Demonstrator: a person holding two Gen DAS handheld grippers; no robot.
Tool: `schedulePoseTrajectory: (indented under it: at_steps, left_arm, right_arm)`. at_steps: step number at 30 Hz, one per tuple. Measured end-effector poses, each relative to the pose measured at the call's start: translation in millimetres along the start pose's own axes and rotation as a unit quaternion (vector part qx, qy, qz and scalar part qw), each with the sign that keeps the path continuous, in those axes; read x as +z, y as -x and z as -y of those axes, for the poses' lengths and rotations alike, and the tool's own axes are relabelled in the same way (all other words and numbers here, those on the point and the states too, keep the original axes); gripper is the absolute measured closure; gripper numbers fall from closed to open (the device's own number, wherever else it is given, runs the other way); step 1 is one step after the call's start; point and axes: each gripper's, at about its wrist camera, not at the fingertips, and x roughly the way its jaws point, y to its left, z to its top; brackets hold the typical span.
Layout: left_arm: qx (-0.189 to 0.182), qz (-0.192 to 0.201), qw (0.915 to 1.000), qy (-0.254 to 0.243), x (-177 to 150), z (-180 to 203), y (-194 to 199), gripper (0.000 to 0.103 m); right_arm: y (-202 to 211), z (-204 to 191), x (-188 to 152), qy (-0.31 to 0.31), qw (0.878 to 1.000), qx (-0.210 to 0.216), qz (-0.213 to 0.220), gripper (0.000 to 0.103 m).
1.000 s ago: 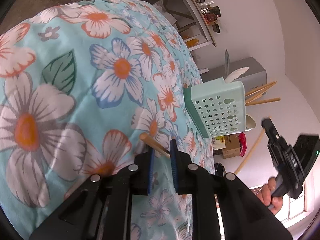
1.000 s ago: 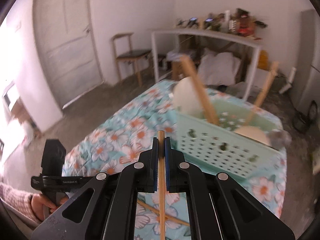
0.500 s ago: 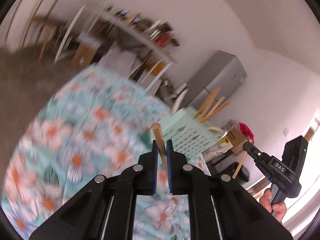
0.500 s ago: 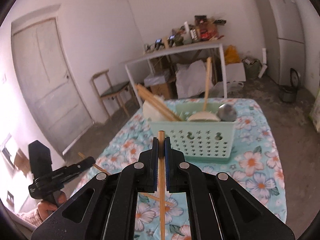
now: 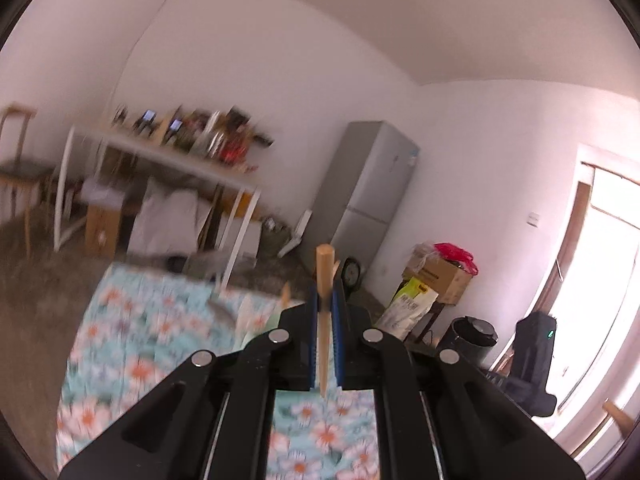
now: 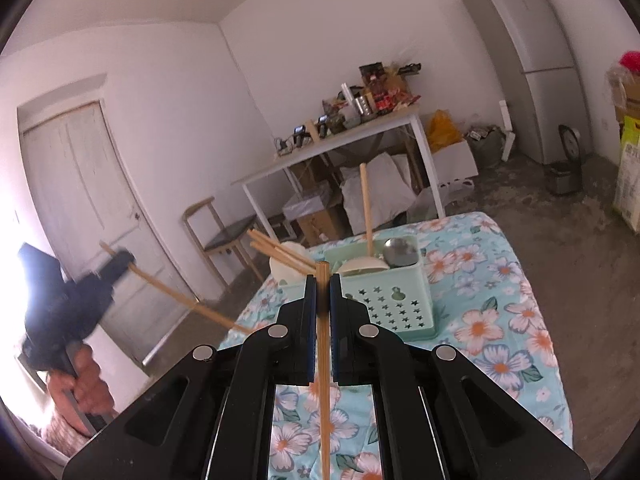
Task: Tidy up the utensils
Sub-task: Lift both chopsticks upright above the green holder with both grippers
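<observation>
In the left wrist view my left gripper (image 5: 325, 294) is shut on a wooden chopstick (image 5: 323, 268) that stands upright between the blue pads, high above the floral tablecloth (image 5: 132, 344). In the right wrist view my right gripper (image 6: 322, 282) is shut on a second chopstick (image 6: 325, 400) that runs down toward the cloth. Just beyond it stands the mint green basket (image 6: 394, 300), which holds several chopsticks, a wooden ladle, a pale spoon and a metal spoon. At the left of that view, a hand (image 6: 82, 380) raises the left gripper (image 6: 122, 259) with its chopstick (image 6: 180, 296).
The floral-cloth table (image 6: 500, 320) is edged by bare floor. Behind it are a cluttered white table (image 6: 340, 140), a wooden chair (image 6: 224, 236), a door (image 6: 80, 200), a grey fridge (image 6: 532, 60) and boxes (image 5: 436, 280).
The left gripper closed on the chopstick lying on the cloth, rose high and rolled until the stick stood upright. The right gripper swung sideways with its chopstick, and the basket now sits straight ahead.
</observation>
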Motion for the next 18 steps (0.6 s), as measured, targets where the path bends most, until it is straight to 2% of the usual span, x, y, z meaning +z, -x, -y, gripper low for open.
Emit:
schedulePoseTrajectory:
  at_steps: [4,8,11,18]
  left_arm:
    - [-0.006,0.030,0.9986,-0.043,32.0,22.3,-10.3,0.097]
    - [0.004,0.041,0.9955,-0.086,47.0,41.9,-34.1,0.097]
    - [0.019,0.027,0.9934,-0.110,46.8,49.8,-66.7,0.097]
    - [0.073,-0.034,0.9864,-0.143,26.9,49.3,-143.8,0.097]
  right_arm:
    - [4.7,7.1,1.7,-0.011,1.000,0.015,0.006,0.099]
    - [8.4,8.0,4.2,-0.010,0.999,0.033,0.012,0.099]
    - [10.6,8.0,7.2,-0.008,0.999,0.046,0.017,0.099]
    - [13.4,13.4,19.5,0.000,0.997,0.065,0.038,0.099]
